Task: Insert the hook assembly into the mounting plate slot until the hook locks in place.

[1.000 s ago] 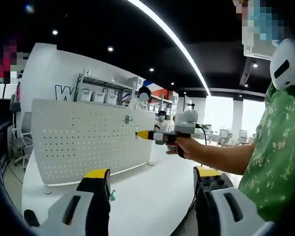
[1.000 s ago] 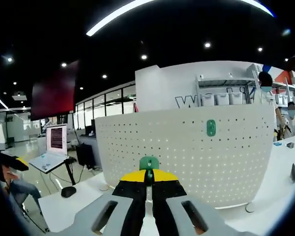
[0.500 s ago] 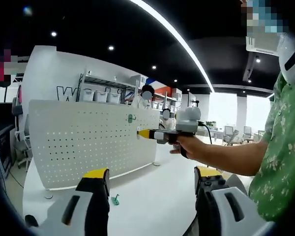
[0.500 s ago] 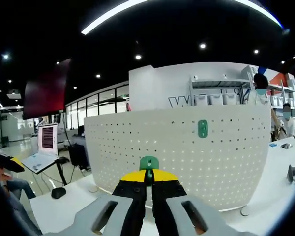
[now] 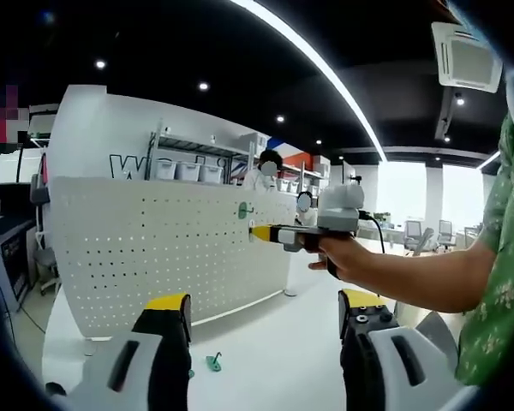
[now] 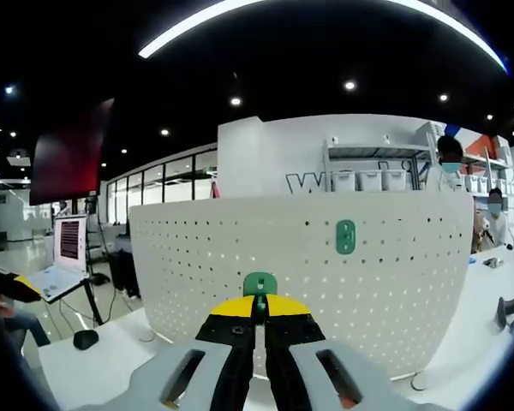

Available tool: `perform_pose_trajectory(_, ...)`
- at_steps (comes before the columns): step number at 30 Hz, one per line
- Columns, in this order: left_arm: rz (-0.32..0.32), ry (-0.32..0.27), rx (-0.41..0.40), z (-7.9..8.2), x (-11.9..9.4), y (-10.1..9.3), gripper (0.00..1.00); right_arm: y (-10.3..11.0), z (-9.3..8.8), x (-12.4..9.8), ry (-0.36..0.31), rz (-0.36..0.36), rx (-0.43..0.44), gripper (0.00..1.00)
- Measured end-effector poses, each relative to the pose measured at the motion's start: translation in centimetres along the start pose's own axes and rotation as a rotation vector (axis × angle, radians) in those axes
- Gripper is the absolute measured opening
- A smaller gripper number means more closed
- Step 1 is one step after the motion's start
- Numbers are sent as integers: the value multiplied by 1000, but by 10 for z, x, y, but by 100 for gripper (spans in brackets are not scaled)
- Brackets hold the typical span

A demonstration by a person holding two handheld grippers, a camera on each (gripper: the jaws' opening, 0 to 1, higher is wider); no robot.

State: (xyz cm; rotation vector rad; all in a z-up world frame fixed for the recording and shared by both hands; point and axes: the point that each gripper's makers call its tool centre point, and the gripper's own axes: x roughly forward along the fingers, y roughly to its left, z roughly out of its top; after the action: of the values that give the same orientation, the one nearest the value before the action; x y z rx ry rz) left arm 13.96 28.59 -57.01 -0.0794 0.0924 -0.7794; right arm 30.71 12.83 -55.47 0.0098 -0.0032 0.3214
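A white perforated mounting plate (image 5: 154,248) (image 6: 325,274) stands upright on a white table. One green hook (image 5: 243,210) (image 6: 345,237) sits fixed on its face near the top. My right gripper (image 6: 259,301) is shut on a second green hook (image 6: 259,284), held just in front of the plate. In the left gripper view the right gripper (image 5: 261,232) comes in from the right in a person's hand, its yellow tip close to the plate below the fixed hook. My left gripper (image 5: 264,301) is open with nothing between its fingers. A third green hook (image 5: 212,363) lies on the table.
The white table (image 5: 265,342) stretches in front of the plate. A laptop (image 6: 56,265) and a mouse (image 6: 85,339) are at the left. Shelves with bins (image 6: 373,175) and people stand behind the plate. A person's green sleeve (image 5: 501,282) fills the right edge.
Both views have shifted slightly. The right gripper, still shut on the hook, has drawn nearer to the plate, whose holes look larger. The left gripper stays open.
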Motion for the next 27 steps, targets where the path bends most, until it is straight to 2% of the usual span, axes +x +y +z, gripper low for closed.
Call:
perform_pose_trajectory(16,4,31,22,-11,25,2,71,-17,24,21,-50,-60,-52,2)
perform_pose_trajectory(27,-8,47,30,-14,36,2,71,-29,31,34,-61,-91,-88,2)
